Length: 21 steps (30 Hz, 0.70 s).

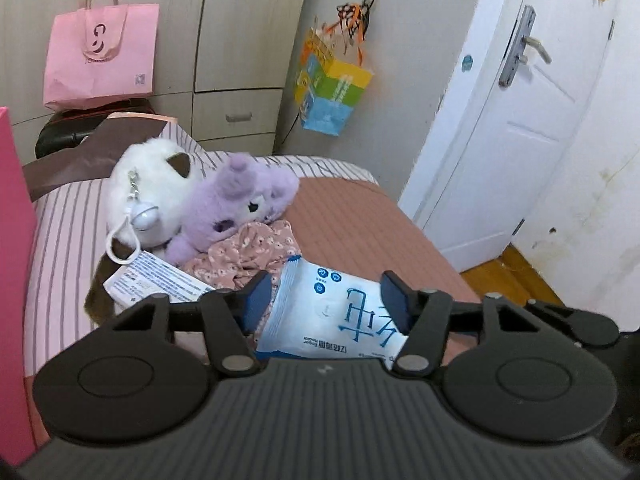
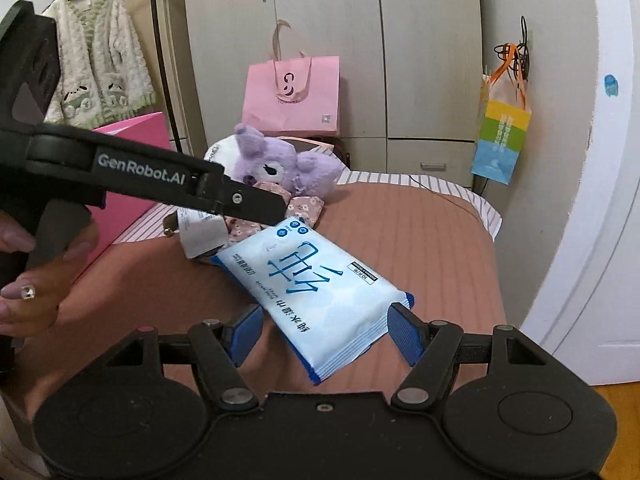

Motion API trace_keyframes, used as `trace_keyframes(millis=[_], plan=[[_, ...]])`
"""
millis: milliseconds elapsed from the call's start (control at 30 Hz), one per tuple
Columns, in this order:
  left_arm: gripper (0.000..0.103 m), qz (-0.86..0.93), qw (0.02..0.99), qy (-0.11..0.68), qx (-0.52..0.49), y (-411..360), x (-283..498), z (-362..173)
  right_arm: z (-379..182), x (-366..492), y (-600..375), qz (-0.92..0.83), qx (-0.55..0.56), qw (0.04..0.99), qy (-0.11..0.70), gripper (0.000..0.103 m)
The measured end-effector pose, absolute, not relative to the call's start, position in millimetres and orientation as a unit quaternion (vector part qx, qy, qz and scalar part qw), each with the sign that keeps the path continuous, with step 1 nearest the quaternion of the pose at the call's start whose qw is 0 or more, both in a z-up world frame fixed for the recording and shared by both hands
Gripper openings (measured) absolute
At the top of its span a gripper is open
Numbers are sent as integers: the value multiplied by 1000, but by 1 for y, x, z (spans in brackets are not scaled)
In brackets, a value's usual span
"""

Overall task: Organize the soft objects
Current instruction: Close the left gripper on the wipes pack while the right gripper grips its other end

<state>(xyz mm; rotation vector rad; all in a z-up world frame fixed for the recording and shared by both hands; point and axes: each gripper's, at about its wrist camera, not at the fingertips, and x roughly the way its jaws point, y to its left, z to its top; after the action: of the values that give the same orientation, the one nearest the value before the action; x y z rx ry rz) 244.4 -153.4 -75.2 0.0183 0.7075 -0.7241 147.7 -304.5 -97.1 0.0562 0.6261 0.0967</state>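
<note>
A blue-and-white pack of wet wipes (image 1: 336,312) (image 2: 312,284) lies flat on the brown bed cover (image 1: 360,220). My left gripper (image 1: 326,298) (image 2: 272,210) straddles its far end; a thin gap shows at the left pad (image 1: 256,300), so it is open. My right gripper (image 2: 324,332) stands open around the pack's near end, pads apart from it. Behind the pack are a purple plush toy (image 1: 240,204) (image 2: 280,164), a white plush cat (image 1: 152,196) with a keychain, and a crumpled floral cloth (image 1: 248,256).
A printed paper tag (image 1: 156,284) lies by the cloth. A pink box (image 1: 12,240) stands at the bed's left. A pink bag (image 2: 292,96) rests against the wardrobe, a colourful bag (image 1: 332,92) hangs on the wall, and a white door (image 1: 520,120) is at right. A hand (image 2: 24,292) holds the left gripper.
</note>
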Motion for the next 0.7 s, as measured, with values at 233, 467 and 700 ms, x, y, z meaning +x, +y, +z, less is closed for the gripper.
trace_keyframes(millis=[233,467,700], plan=[[37,-326,868,367,76,-169,238,-92,-104,145,-295,49,-20,957,285,73],[37,-307,863,396,66,-168,238,-88,-110,147,-308,45,7,954,296,79],[50,-347,852,388,58,-176,248,-93,-115,151,-312,61,28,952,298,83]])
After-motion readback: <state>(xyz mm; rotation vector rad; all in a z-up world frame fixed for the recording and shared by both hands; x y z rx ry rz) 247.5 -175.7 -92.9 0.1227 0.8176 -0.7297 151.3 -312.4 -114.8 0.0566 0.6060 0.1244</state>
